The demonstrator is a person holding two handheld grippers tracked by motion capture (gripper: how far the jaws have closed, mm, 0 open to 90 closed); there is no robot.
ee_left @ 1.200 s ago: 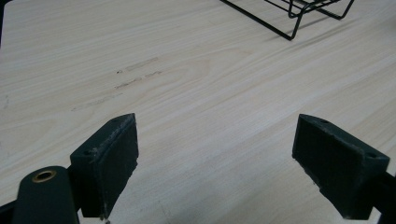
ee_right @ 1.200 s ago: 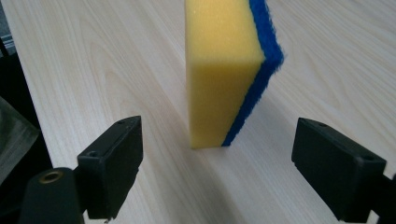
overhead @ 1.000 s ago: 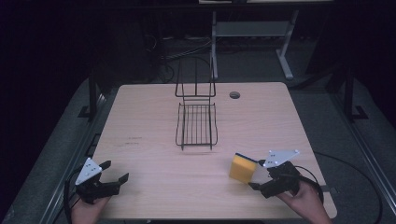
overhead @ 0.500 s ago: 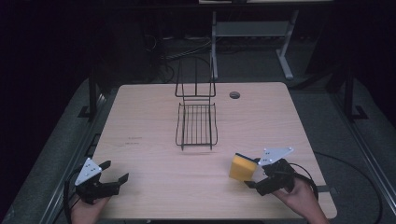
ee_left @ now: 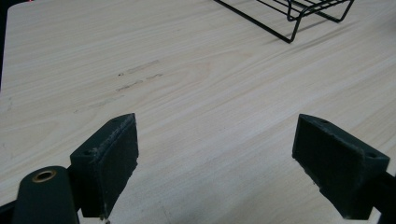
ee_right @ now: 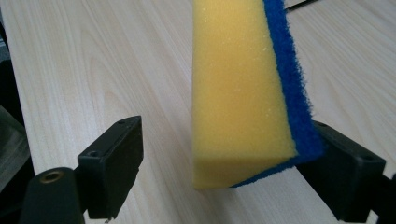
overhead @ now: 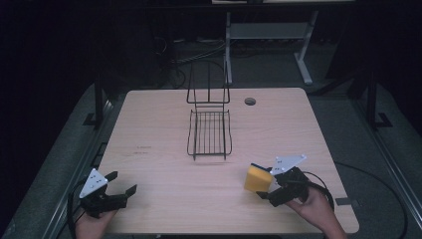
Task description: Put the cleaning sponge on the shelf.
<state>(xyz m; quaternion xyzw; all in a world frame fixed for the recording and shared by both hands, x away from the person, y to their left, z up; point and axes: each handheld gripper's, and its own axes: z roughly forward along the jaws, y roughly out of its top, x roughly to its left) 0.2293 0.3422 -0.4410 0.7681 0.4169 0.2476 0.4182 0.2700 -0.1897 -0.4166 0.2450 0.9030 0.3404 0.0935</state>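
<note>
**Sponge between the right claw's jaws, rack ahead**

The right claw [overhead: 264,188] sits near the desk's [overhead: 159,124] front right corner with the sponge [overhead: 258,179] standing on edge between its jaws. In the right gripper view the sponge [ee_right: 243,93] shows a yellow foam face and a blue scrub layer; the blue side lies against one jaw, while the other jaw stands clear of the yellow side with a gap between. So the jaws are wide apart and the sponge is not pinched; it leans on one jaw only. Whether its lower edge rests on the desk I cannot tell

The left claw [overhead: 121,185] waits at the front left corner, jaws spread wide, holding nothing, with bare wood between them in the left gripper view [ee_left: 215,154]

The wire rack [overhead: 209,130] stands mid-desk, well apart from both claws and empty

My reading: the step in hand is the grasp of the sponge, probably for a move toward the rack. Next, the right claw needs to close until both jaws press the foam firmly, squarely across its thickness, before any lift; a loose or skewed squeeze could let the soft sponge tip out
</note>
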